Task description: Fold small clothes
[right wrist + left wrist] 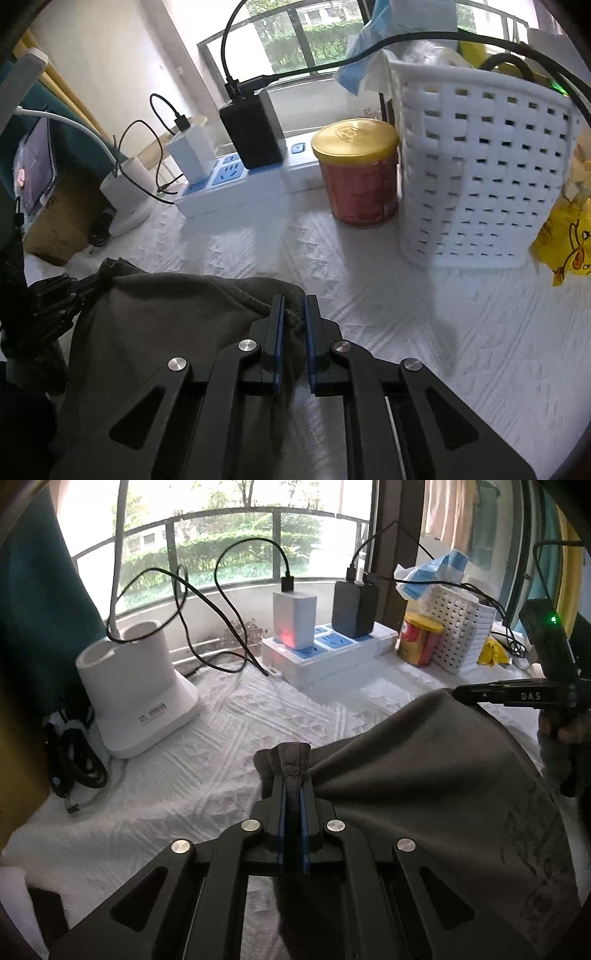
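Right wrist: garment (166, 325) edge behind gripper (294, 306).

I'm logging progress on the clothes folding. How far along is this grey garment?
Done: both corners look gripped. The left hand-held gripper is shut on a bunched corner of the grey garment, and the right hand-held gripper pinches its hem.
In hand: the cloth hangs stretched between them above the white tablecloth.
Left: no crease shows yet, so the folding itself remains.
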The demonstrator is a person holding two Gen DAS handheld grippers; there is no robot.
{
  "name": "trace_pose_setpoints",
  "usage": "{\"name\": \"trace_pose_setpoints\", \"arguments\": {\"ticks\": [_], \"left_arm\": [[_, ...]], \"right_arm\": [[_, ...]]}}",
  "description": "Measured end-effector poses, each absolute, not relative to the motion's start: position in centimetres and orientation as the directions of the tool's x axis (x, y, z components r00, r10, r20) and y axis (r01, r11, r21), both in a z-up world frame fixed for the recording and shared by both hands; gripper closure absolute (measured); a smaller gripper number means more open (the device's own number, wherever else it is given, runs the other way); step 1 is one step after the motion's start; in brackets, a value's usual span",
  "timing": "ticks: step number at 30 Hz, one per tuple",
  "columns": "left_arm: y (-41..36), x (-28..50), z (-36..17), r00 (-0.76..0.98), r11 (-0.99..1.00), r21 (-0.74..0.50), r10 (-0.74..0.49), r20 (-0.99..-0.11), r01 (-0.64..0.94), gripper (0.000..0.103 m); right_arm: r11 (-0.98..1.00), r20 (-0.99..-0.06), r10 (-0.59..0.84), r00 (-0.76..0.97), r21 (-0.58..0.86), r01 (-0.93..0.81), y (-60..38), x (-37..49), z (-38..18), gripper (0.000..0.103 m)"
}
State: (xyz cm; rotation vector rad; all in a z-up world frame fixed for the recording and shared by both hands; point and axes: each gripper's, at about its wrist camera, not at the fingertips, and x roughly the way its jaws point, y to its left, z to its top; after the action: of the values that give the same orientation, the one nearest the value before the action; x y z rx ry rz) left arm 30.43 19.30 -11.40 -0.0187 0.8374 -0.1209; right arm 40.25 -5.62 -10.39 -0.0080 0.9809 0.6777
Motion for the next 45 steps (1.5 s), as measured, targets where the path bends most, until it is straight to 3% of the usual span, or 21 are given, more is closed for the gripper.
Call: {"name": "trace_pose_setpoints", "arguments": {"ticks": [4, 6, 8, 10, 13, 15, 16, 17, 36, 45], "left_arm": [[19.0, 30.3, -11.1, 0.664, 0.995, -0.058, -0.097, -0.741, 0.081, 0.097], [19.6, 29.9, -10.6, 0.674, 0.995, -0.09, -0.102, -0.731, 0.054, 0.091], [20.3, 29.4, -10.0, 0.684, 0.993, -0.115, -0.1, -0.722, 0.023, 0.069], [20.9, 28.7, -9.6, 0.693, 0.991, -0.134, -0.098, -0.715, 0.002, 0.058], [21.6, 27.6, -9.1, 0.694, 0.984, -0.176, -0.115, -0.71, -0.017, 0.058], [21.5, 26.9, -9.0, 0.69, 0.979, -0.205, -0.137, -0.711, -0.017, 0.058], [21.4, 26.4, -8.9, 0.691, 0.978, -0.208, -0.14, -0.709, -0.015, 0.058], [21.1, 26.0, -8.7, 0.689, 0.978, -0.206, -0.136, -0.712, -0.019, 0.058], [15.3, 16.6, -9.7, 0.616, 0.958, -0.285, -0.244, -0.749, 0.033, 0.058], [13.3, 11.9, -11.0, 0.537, 0.963, -0.252, -0.26, -0.803, 0.089, 0.058]], "right_arm": [[0.809, -0.77, 0.495, 0.401, 0.241, -0.536, -5.7, 40.0, -10.1, 0.093], [0.822, -0.772, 0.467, 0.431, 0.201, -0.532, -5.6, 39.8, -10.0, 0.092], [0.851, -0.769, 0.42, 0.481, 0.15, -0.503, -6.1, 39.8, -9.8, 0.092], [0.866, -0.76, 0.415, 0.5, 0.161, -0.474, -7.2, 40.0, -9.5, 0.092], [0.869, -0.742, 0.428, 0.517, 0.179, -0.462, -8.4, 39.2, -8.6, 0.09], [0.864, -0.737, 0.438, 0.514, 0.186, -0.468, -8.9, 38.4, -8.2, 0.075], [0.86, -0.735, 0.446, 0.512, 0.192, -0.473, -9.1, 38.0, -8.0, 0.053], [0.856, -0.729, 0.453, 0.513, 0.197, -0.477, -9.3, 37.4, -7.8, 0.038], [0.801, -0.749, 0.517, 0.414, 0.253, -0.543, -10.6, 25.4, -8.6, 0.037], [0.787, -0.762, 0.526, 0.379, 0.267, -0.556, -10.9, 20.6, -9.5, 0.037]]}}
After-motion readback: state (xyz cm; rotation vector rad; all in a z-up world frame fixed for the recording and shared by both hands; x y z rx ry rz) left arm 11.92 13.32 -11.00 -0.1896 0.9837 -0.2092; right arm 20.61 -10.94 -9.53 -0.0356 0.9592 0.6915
